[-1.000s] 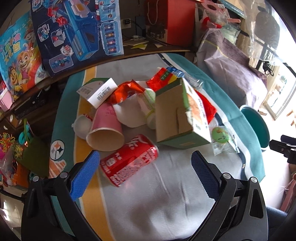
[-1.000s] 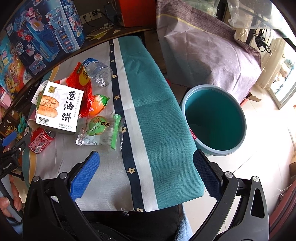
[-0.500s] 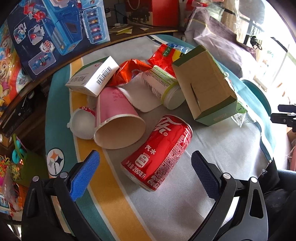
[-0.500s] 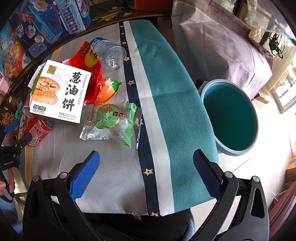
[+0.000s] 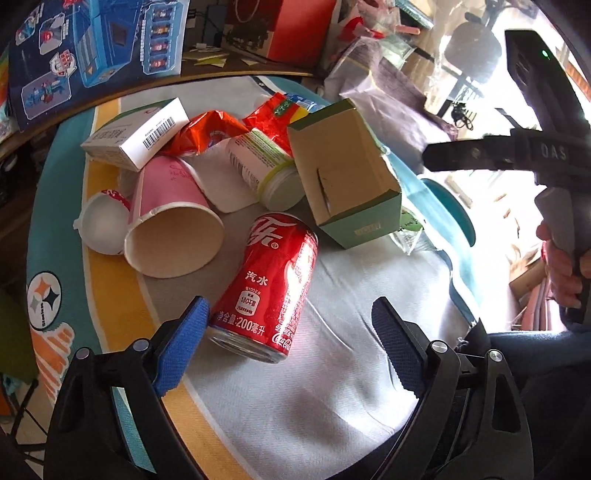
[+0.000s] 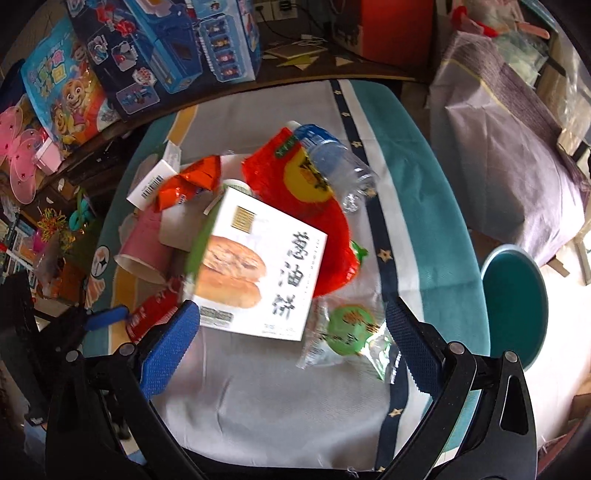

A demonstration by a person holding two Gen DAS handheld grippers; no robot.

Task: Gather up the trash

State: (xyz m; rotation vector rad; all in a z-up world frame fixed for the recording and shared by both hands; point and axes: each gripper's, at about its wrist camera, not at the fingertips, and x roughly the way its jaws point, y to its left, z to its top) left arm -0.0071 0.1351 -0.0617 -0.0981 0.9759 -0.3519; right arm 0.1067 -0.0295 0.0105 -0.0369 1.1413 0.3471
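Trash lies in a pile on the cloth-covered table (image 5: 332,406). A red cola can (image 5: 269,291) lies on its side right in front of my open left gripper (image 5: 288,350), its base between the blue pads, not clamped. Behind it lie a pink paper cup (image 5: 166,218), a white lid (image 5: 103,225), a cardboard box (image 5: 343,173), a yoghurt cup (image 5: 262,166) and a barcode box (image 5: 140,136). My open right gripper (image 6: 291,350) hovers over the pancake box (image 6: 258,269) and a green snack packet (image 6: 347,332). A clear bottle (image 6: 340,166) lies on a red bag (image 6: 295,184).
A teal bin (image 6: 517,302) stands on the floor right of the table, also showing in the left wrist view (image 5: 454,214). Toy boxes (image 6: 166,48) and a red box (image 5: 280,29) stand behind the table. A grey covered piece (image 6: 509,155) stands to the right.
My left gripper has moved closer to the cola can, now between its pads. My right gripper has swung left from the bin toward the pancake box and green packet.
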